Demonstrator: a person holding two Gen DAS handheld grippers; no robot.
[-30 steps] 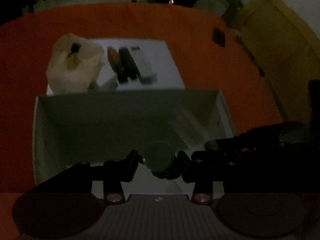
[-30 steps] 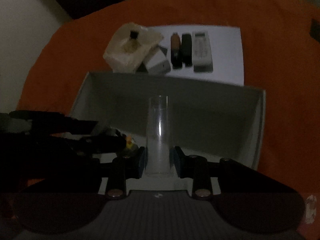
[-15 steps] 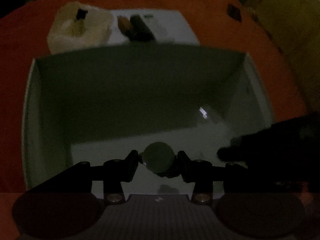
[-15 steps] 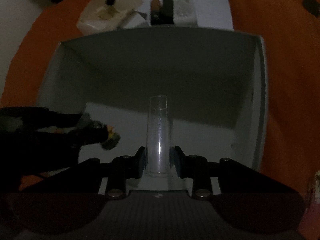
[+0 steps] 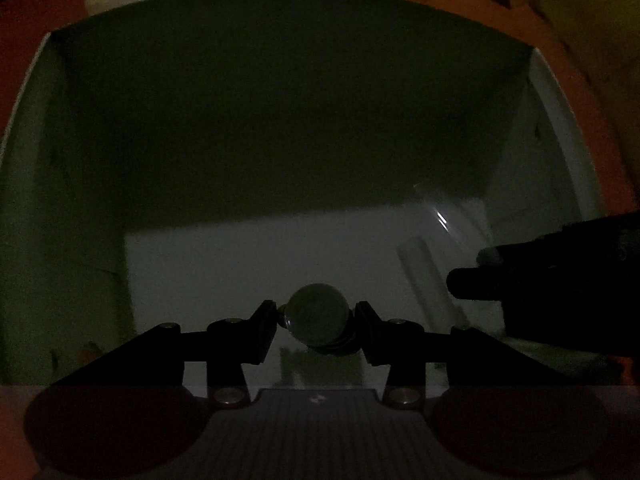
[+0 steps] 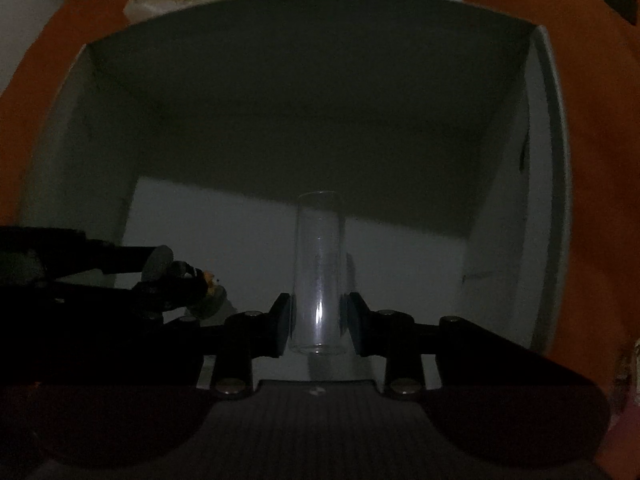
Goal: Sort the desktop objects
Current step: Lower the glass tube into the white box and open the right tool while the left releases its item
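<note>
Orange cloth [image 6: 592,80] bears one box [image 6: 554,160]; two tools inside, left tool [image 5: 316,316] gripping one round bottle [image 5: 316,312], right tool [image 6: 316,320] one glass tube [image 6: 318,264].

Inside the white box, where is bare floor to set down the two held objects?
The box floor is bare between the left gripper and the right wall, ahead of the glass tube. It is crowded only at the near left, around the left gripper's round object.

no text or labels can be read.
</note>
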